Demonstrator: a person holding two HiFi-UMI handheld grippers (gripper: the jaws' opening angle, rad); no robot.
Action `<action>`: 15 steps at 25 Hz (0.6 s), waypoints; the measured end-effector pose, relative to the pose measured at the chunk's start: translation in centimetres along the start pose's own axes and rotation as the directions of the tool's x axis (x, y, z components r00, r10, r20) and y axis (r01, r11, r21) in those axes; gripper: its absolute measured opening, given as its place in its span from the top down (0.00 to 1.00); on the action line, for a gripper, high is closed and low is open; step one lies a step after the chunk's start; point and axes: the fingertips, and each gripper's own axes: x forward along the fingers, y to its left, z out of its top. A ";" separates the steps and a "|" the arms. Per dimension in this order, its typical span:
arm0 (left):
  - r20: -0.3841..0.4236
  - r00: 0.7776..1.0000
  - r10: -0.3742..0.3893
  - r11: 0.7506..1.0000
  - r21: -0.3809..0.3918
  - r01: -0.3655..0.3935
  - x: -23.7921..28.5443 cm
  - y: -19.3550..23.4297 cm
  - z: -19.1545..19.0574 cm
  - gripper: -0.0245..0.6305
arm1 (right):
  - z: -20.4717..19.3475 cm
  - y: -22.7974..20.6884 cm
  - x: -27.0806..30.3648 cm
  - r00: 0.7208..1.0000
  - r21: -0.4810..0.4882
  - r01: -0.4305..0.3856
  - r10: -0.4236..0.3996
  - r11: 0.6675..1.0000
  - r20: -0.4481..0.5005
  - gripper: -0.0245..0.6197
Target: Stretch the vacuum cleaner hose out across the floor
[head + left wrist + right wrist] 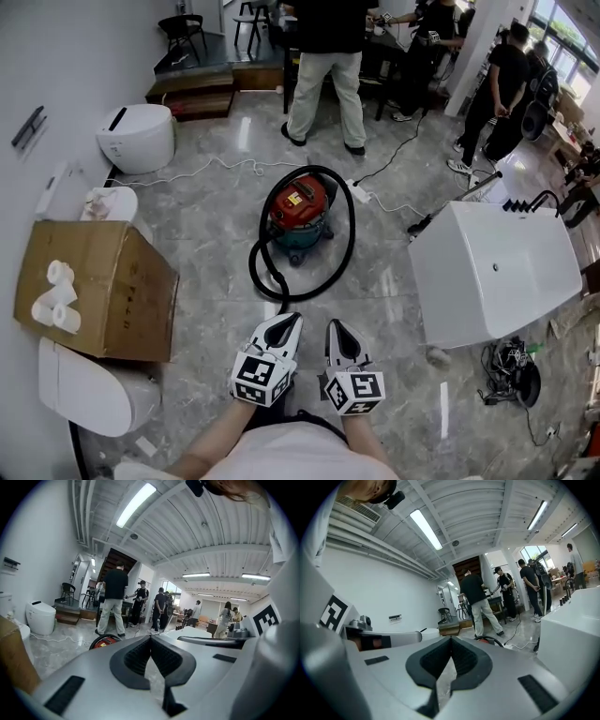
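pressing together, empty: fingers (133, 660) of left gripper (151, 637) and of right gripper (451, 640)

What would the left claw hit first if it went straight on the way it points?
Probably the near end of the black hose, just ahead; the red vacuum cleaner lies beyond. Depth is unclear.

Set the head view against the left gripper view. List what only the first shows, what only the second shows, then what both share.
Only the head view: the black hose in its whole loop on the floor, and the paper rolls on the cardboard box. Only the left gripper view: the ceiling lights, and the left gripper end-on, jaws shut with nothing between them. Both: the red vacuum cleaner, the white toilet and the person in light trousers standing beyond the cleaner.
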 end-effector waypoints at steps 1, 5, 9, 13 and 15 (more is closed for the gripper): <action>-0.002 1.000 0.002 1.000 -0.004 -0.002 0.4 0.7 0.1 0.95 | 0.1 0.1 0.8 1.000 -0.002 -0.005 0.005 1.000 -0.003 0.95; 0.004 1.000 0.001 1.000 -0.015 -0.001 1.9 3.2 0.8 0.95 | 0.2 0.6 3.8 1.000 -0.013 -0.020 0.020 1.000 -0.017 0.95; 0.016 1.000 -0.009 1.000 -0.006 0.010 3.8 5.4 1.8 0.95 | 0.6 0.6 6.6 1.000 -0.026 -0.020 0.020 0.999 -0.015 0.95; 0.029 0.999 -0.025 1.000 0.002 0.025 5.4 7.4 2.7 0.95 | 1.1 0.4 9.0 1.000 -0.035 -0.007 0.007 0.999 0.001 0.95; 0.036 0.999 -0.039 0.999 0.006 0.039 6.1 8.1 3.1 0.95 | 1.1 0.1 10.0 1.000 -0.034 0.004 -0.003 0.999 0.005 0.95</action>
